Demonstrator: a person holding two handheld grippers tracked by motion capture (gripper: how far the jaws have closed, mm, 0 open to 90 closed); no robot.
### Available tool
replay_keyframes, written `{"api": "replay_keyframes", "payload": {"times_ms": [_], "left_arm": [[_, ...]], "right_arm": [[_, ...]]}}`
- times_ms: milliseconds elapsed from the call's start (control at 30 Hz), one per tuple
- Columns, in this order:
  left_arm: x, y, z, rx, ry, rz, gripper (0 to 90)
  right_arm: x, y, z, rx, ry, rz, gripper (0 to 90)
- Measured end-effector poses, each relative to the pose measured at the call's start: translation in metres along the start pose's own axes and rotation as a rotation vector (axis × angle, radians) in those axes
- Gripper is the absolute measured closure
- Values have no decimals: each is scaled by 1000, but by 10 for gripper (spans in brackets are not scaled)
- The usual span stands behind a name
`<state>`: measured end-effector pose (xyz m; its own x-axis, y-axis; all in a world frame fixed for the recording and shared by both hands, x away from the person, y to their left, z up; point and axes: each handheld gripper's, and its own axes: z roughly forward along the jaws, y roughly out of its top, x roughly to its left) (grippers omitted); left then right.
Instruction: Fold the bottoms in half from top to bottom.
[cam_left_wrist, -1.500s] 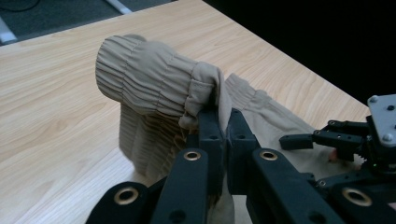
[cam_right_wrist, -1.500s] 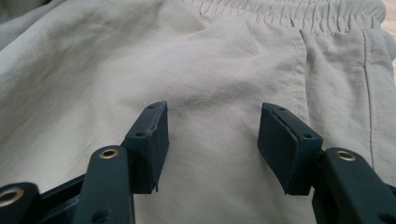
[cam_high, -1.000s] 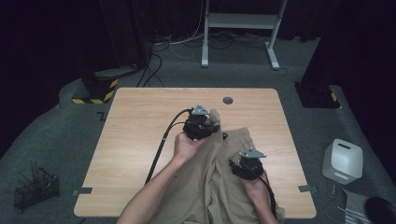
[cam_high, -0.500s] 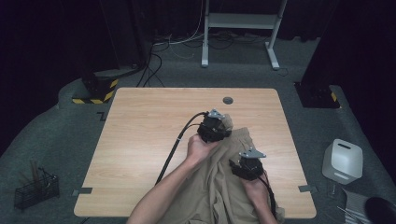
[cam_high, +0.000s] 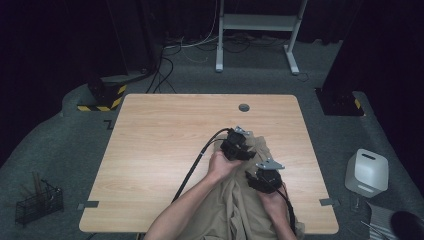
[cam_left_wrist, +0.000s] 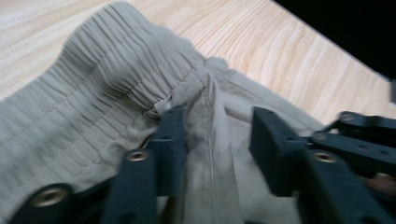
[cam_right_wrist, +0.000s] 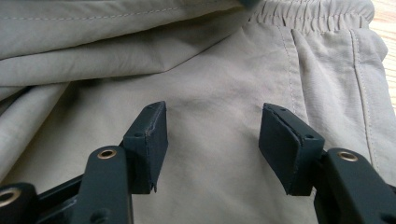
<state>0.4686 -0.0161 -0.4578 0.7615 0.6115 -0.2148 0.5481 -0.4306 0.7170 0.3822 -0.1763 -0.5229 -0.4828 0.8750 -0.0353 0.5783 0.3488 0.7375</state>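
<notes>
The left gripper (cam_left_wrist: 212, 140) is seen with its jaws apart, a raised fold of the khaki garment (cam_left_wrist: 93, 93) lying between them against one jaw; no clamping is shown. The right gripper (cam_right_wrist: 212, 144) is likewise held with jaws apart, poised over a flat panel of the same cloth with nothing gripped. In the high view the left gripper (cam_high: 239, 145) is placed at the far edge of the garment (cam_high: 235, 205), and the right gripper (cam_high: 266, 176) is placed nearer the person, just beside it. The garment is spread on the wooden table (cam_high: 165, 135), toward its near right part, and hangs over the near edge. The cloth is judged light, thin and limp, with a gathered elastic waistband (cam_right_wrist: 313, 11); it is expected to slump and slide when lifted at a single layer. Hold is best taken at the waistband or a stitched seam, where the material is thicker. The left forearm (cam_high: 185, 210) is extended diagonally across the table, the hand (cam_high: 220, 165) wrapped behind its gripper; the right hand (cam_high: 272, 200) is kept close to the near edge.
</notes>
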Motion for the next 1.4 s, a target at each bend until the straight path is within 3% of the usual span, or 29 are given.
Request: {"api": "replay_keyframes", "payload": {"times_ms": [33,167,200,267,333,367,400,433,467,633,667,800,833,867,933,1033,1067,1100,1167,1233,1400], "left_arm": [[0,0,0,0,0,0,465],[1,0,-32,-31,11,7,411],[3,-8,-47,-43,4,1,405],[3,-13,-52,-41,3,-3,396],[4,-30,-61,-33,-2,-18,395],[5,-39,-63,-20,-7,-30,390],[6,-58,-66,-2,5,-45,390],[6,-58,-66,-2,5,-45,390],[7,-79,-65,23,12,-71,390],[5,-101,-64,-12,-14,-120,407],[2,-104,-61,-29,-15,-121,426],[-6,-105,-56,-53,-5,-100,473],[-10,-103,-50,-22,23,-82,490],[-10,-103,-50,-22,23,-82,516],[-13,-101,-46,7,85,-52,582],[-10,-103,-39,22,84,-77,623],[-8,-104,-34,44,88,-73,640],[-7,-104,-31,46,94,-68,671],[-6,-101,-32,64,109,-66,691],[-4,-100,-31,68,128,-48,719],[7,-96,-32,82,167,-46,757]], "right_arm": [[0,0,0,0,0,0,421],[0,0,0,1,-1,0,420],[0,0,0,0,-1,2,420],[0,0,0,1,1,5,420],[0,0,0,0,3,5,419],[-1,0,0,3,9,12,419],[-1,0,0,3,9,12,418],[-2,0,0,4,13,15,414],[-2,0,0,2,17,14,414],[-1,0,-7,-16,53,38,415],[2,1,-14,-28,67,14,417],[6,-1,-23,26,58,-57,403],[6,-4,-25,23,57,-66,411],[4,-7,-26,24,57,-61,414],[2,-14,-21,42,64,-44,416],[3,-12,-22,57,51,-59,416],[5,-11,-22,60,45,-74,418],[4,-14,-19,23,60,-50,421],[3,-15,-16,1,58,-50,420],[3,-11,-13,12,59,-50,419],[5,-3,-3,3,58,-46,415]]}}
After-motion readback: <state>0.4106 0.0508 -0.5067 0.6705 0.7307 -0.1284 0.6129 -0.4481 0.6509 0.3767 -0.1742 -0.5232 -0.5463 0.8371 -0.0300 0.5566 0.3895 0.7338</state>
